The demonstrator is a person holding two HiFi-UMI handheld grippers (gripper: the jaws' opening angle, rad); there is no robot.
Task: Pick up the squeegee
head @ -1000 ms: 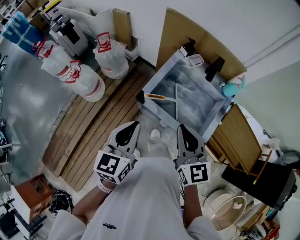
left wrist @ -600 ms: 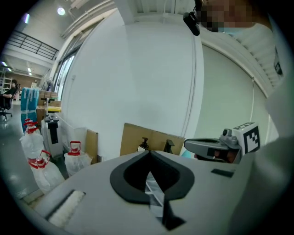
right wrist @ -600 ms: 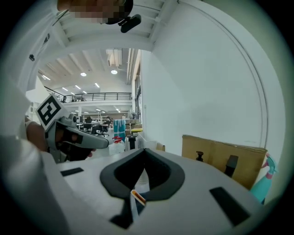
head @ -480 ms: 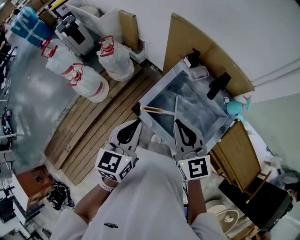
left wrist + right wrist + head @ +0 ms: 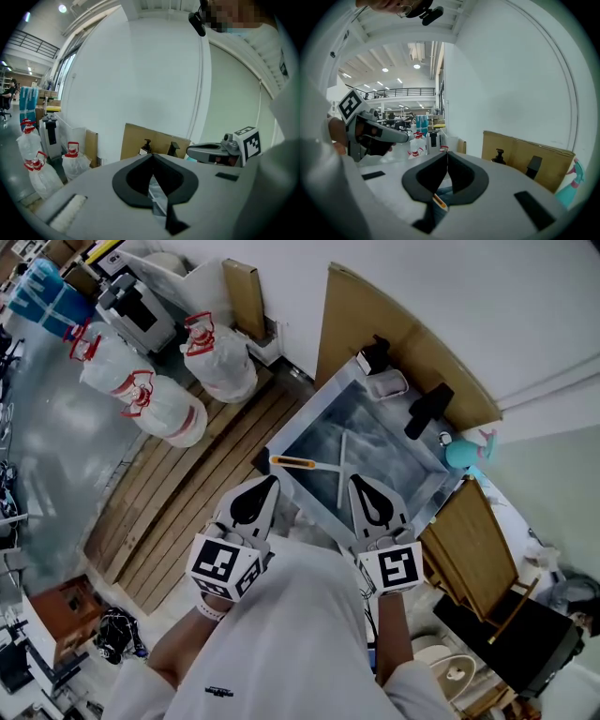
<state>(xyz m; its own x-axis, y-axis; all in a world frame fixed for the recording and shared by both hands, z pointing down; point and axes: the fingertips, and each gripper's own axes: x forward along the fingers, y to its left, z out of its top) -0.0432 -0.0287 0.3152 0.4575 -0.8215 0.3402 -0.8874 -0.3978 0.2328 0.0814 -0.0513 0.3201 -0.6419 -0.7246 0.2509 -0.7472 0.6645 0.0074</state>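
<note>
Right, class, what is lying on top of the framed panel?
The squeegee lies on the panel near its left edge, orange handle showing. The left gripper and right gripper cover the near edge, so anything there is hidden.

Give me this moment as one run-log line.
phase: pre-grasp | left tongs: shut, empty | right tongs: shut, empty | squeegee: flat on framed panel, untouched

Person wears white top (image 5: 281,638); left gripper (image 5: 271,483), right gripper (image 5: 355,481) pale grey.
</note>
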